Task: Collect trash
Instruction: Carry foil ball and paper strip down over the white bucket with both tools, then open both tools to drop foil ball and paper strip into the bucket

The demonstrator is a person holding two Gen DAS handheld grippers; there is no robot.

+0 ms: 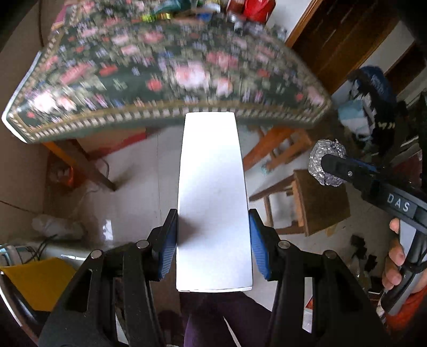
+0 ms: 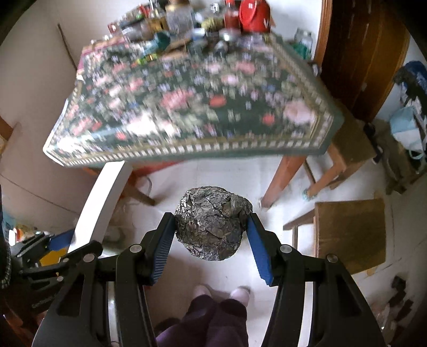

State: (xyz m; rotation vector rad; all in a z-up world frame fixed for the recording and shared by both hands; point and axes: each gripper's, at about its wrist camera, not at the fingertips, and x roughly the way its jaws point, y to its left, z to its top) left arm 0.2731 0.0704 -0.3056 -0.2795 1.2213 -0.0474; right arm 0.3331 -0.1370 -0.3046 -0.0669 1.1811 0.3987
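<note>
My left gripper (image 1: 213,240) is shut on a long white box (image 1: 213,192), held lengthwise and pointing away over the floor. In the right wrist view the same white box (image 2: 104,197) shows at the left, with the left gripper (image 2: 57,241) on it. My right gripper (image 2: 210,240) is shut on a crumpled ball of aluminium foil (image 2: 210,224), its blue pads (image 2: 162,248) pressing both sides. The foil ball (image 1: 327,162) also appears at the right of the left wrist view, clamped in the right gripper (image 1: 333,166), which a hand (image 1: 395,256) carries. Both grippers point steeply down.
A table with a flowered cloth (image 2: 186,106) stands ahead, with jars and red containers (image 2: 253,16) at its far end. Wooden stools (image 2: 349,235) stand at the right. A yellow-lined bin (image 1: 37,283) is at lower left. The person's legs and slippers (image 2: 221,299) are below.
</note>
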